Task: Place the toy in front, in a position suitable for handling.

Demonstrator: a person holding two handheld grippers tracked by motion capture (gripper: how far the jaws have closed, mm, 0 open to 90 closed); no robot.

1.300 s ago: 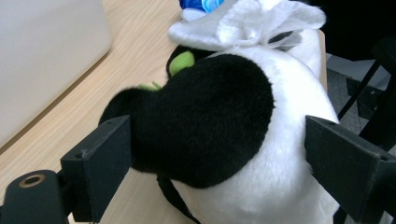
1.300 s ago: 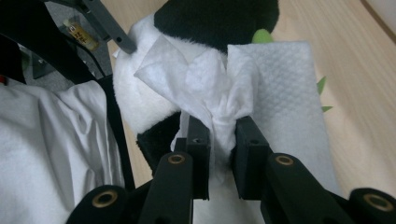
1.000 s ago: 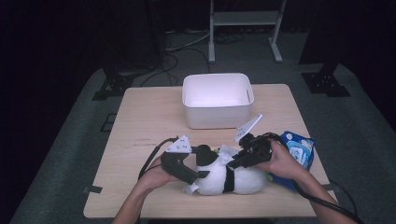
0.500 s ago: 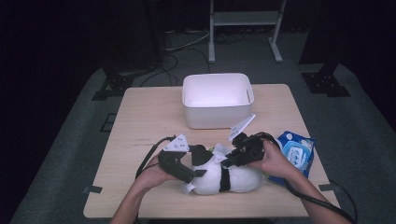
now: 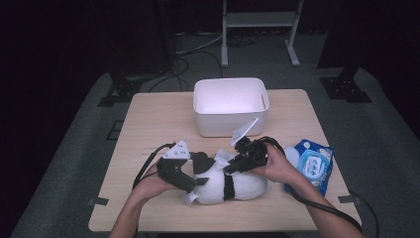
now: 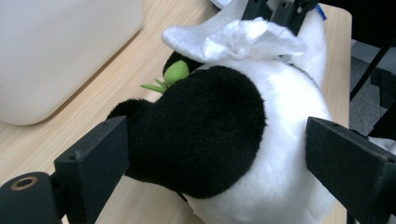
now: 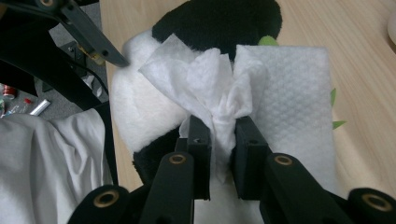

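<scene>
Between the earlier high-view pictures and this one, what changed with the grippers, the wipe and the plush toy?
Little changed. The right gripper, shut on the wipe, slid a little left over the plush toy, from its right end toward the middle. The left gripper kept its open jaws around the toy's black end, barely moving. The white bin, the wipes packet and the toy itself stayed put.

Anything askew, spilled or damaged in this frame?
Nothing stands out. The plush panda lies on its side between the left gripper's open jaws, and the right gripper pinches a crumpled white wipe on it. The wipes pack lies intact.
</scene>
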